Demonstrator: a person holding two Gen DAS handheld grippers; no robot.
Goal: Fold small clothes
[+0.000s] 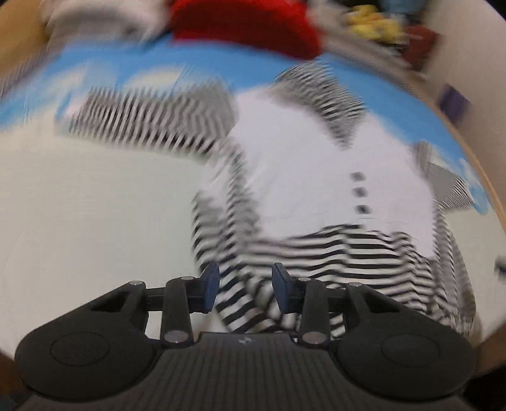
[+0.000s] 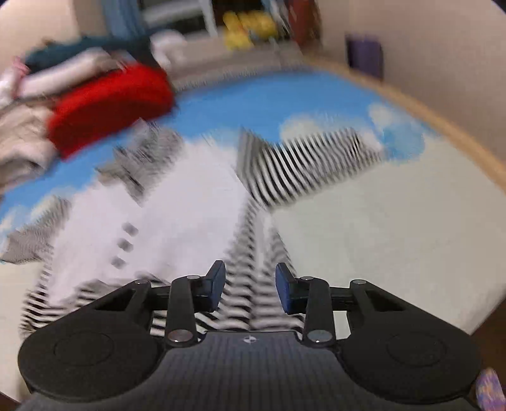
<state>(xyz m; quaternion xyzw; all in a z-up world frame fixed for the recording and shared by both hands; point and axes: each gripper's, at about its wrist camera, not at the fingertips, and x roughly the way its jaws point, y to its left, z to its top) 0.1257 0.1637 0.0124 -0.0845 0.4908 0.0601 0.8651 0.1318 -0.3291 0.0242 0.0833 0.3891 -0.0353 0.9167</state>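
Striped garment point(image 1: 316, 177) sprawls across sky-print sheet point(image 1: 38, 82) (red fabric point(image 1: 246, 25) behind); left gripper point(image 1: 246, 289) and right gripper point(image 2: 250, 287) gape wide, holding nothing.

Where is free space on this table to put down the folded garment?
Free: the pale surface right of the striped garment, up to the wooden edge; also the pale patch on its other side. Crowded: the far end, with the red cloth and piled clothes.

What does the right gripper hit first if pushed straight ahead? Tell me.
Most likely the striped sleeve of the small garment: it runs forward between the open fingers of the right gripper. Motion blur makes depth uncertain.
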